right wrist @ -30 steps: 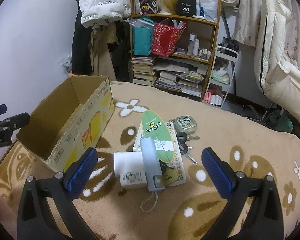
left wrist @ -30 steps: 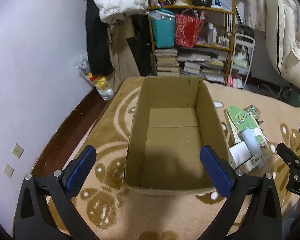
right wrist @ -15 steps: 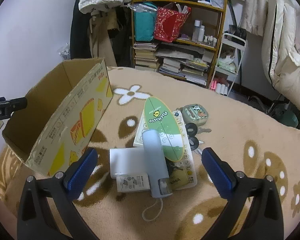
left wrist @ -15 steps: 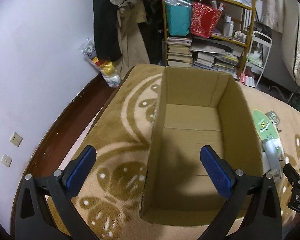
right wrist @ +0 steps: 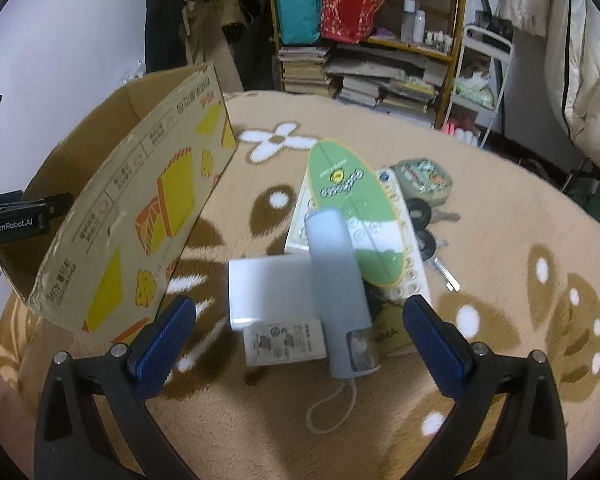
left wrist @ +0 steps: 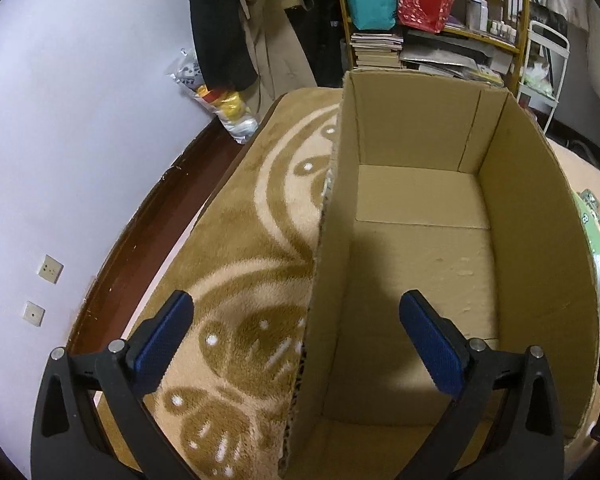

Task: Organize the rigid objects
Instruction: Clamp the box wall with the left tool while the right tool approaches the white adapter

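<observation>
— On the carpet [right wrist: 500, 208], what do I have?

— A cardboard box [left wrist: 420, 264], open top, nothing visible inside. My left gripper [left wrist: 296, 338] hangs above its near left corner, jaws wide, holding nothing: one blue pad over the carpet, the other over the box floor, the left wall's rim running between them.

— And the right side?

— My right gripper [right wrist: 300, 340] is also spread wide and unloaded, above the pile. The pile sits just right of the box: a pale blue cylinder [right wrist: 340, 292] with a wrist loop lies across a white box [right wrist: 264, 288], a small labelled pack [right wrist: 284, 342] touching both. Behind, a green oval board [right wrist: 352, 200] rests on a white keypad-like slab [right wrist: 414, 280], then a round tin [right wrist: 422, 180] and keys [right wrist: 432, 236].

— Room to move?

— A bare carpet strip between the box's printed wall and the white box; open carpet right of the keys. Shelves [right wrist: 380, 40] stand well behind.
</observation>
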`<action>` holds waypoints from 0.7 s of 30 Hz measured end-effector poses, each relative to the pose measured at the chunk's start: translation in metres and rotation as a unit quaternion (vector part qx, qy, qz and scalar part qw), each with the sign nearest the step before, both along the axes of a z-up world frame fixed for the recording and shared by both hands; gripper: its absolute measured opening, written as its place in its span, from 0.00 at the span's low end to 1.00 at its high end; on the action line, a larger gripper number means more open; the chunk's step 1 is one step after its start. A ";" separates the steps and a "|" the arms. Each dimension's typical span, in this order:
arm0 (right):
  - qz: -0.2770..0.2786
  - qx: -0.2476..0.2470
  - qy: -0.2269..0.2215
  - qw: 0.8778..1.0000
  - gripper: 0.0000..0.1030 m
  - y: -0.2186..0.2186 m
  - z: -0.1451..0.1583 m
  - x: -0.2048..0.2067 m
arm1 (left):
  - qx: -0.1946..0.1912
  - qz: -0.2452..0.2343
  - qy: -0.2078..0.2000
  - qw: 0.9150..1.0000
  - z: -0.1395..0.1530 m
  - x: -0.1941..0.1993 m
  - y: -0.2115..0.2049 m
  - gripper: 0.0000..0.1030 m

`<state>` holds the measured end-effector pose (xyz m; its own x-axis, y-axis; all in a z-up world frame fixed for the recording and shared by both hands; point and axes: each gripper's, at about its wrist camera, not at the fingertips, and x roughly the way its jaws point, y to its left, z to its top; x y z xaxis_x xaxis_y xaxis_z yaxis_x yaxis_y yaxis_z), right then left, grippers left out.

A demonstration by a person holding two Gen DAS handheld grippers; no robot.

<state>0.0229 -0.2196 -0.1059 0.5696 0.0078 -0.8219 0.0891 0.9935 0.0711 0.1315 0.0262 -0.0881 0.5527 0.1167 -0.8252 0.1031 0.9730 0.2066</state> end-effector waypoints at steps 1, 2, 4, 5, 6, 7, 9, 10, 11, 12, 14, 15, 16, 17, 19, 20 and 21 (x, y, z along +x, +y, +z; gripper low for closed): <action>0.001 0.001 0.005 1.000 0.95 0.000 -0.002 0.000 | 0.000 -0.002 -0.001 1.000 0.000 -0.001 0.000 0.94; 0.004 0.002 0.010 1.000 0.88 0.001 -0.004 0.001 | 0.001 -0.004 -0.002 1.000 0.000 -0.001 0.000 0.90; 0.006 0.003 0.020 1.000 0.78 0.001 -0.008 0.003 | 0.001 -0.003 -0.001 1.000 -0.001 0.000 0.002 0.85; 0.003 0.001 0.025 1.000 0.74 0.001 -0.010 0.003 | 0.000 0.002 0.001 1.000 -0.002 0.000 0.003 0.82; 0.000 -0.002 0.025 1.000 0.72 0.000 -0.011 0.003 | -0.001 0.008 0.007 1.000 -0.003 0.002 0.005 0.78; -0.002 -0.003 0.025 1.000 0.72 0.000 -0.011 0.002 | -0.003 0.013 0.014 1.000 -0.005 0.003 0.006 0.75; -0.004 0.000 0.024 1.000 0.71 -0.001 -0.011 0.002 | -0.013 0.025 0.029 0.999 -0.010 0.005 0.010 0.60; -0.005 0.001 0.024 1.000 0.70 -0.001 -0.010 0.001 | -0.021 0.026 0.038 0.999 -0.012 0.006 0.012 0.57; -0.006 0.002 0.023 1.000 0.68 -0.002 -0.010 0.001 | -0.027 0.026 0.044 0.998 -0.013 0.007 0.013 0.48; -0.006 0.002 0.021 1.000 0.67 -0.002 -0.008 0.000 | -0.032 0.027 0.050 0.998 -0.015 0.007 0.014 0.42; -0.002 0.003 0.019 1.000 0.66 0.000 -0.006 -0.002 | -0.042 0.028 0.054 0.997 -0.016 0.007 0.016 0.40; 0.000 0.004 0.018 1.000 0.66 0.001 -0.005 -0.003 | -0.045 0.028 0.053 0.997 -0.015 0.006 0.017 0.38; 0.003 0.006 0.018 1.000 0.66 0.002 -0.004 -0.003 | -0.046 0.027 0.053 0.997 -0.015 0.005 0.016 0.37; 0.008 0.007 0.019 1.000 0.66 0.004 -0.004 -0.003 | -0.045 0.025 0.053 0.997 -0.015 0.004 0.016 0.35; 0.016 0.000 0.020 1.000 0.65 0.008 -0.004 -0.003 | -0.041 0.020 0.050 0.998 -0.014 0.002 0.013 0.32; 0.019 -0.006 0.021 1.000 0.65 0.010 -0.005 -0.003 | -0.040 0.017 0.048 0.998 -0.014 0.001 0.011 0.29; 0.021 -0.004 0.020 1.000 0.65 0.011 -0.004 -0.003 | -0.040 0.014 0.047 0.998 -0.014 0.001 0.009 0.27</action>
<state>0.0198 -0.2088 -0.1102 0.5352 0.0237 -0.8444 0.0503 0.9969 0.0599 0.1323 0.0352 -0.1025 0.4695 0.0631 -0.8807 0.0903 0.9888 0.1190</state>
